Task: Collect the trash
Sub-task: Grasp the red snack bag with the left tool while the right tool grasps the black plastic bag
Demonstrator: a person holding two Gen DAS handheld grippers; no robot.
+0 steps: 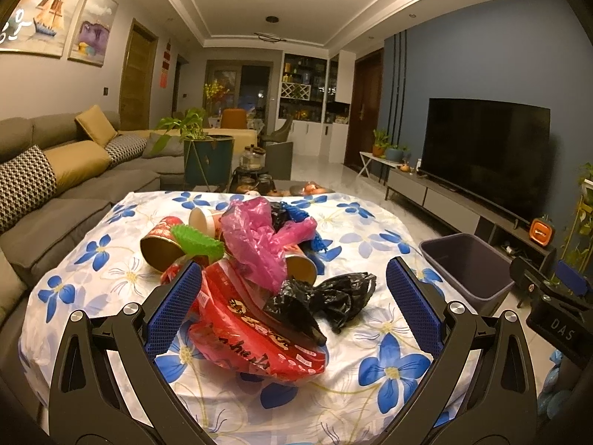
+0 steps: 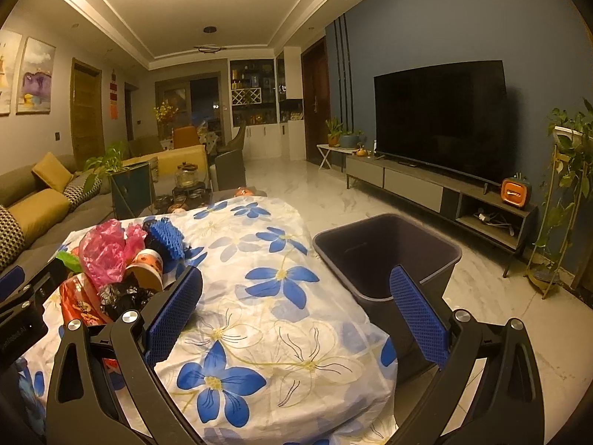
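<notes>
A heap of trash lies on the flowered tablecloth point(image 1: 370, 222): a red printed bag point(image 1: 252, 337), a crumpled black bag point(image 1: 333, 300), a pink bag point(image 1: 255, 237), a green scrap point(image 1: 196, 241), paper cups point(image 1: 159, 248) and blue netting point(image 1: 296, 215). My left gripper point(image 1: 292, 304) stands open around the near side of the heap, the red and black bags between its fingers. My right gripper point(image 2: 296, 307) is open over bare cloth, the heap point(image 2: 111, 259) to its left. A dark bin point(image 2: 385, 252) stands on the floor right of the table.
A grey sofa point(image 1: 55, 193) runs along the left. A potted plant point(image 1: 207, 155) and a side table with jars stand beyond the table. A TV point(image 2: 441, 118) on a low cabinet lines the right wall, with a plant stand point(image 2: 563, 200) beside it.
</notes>
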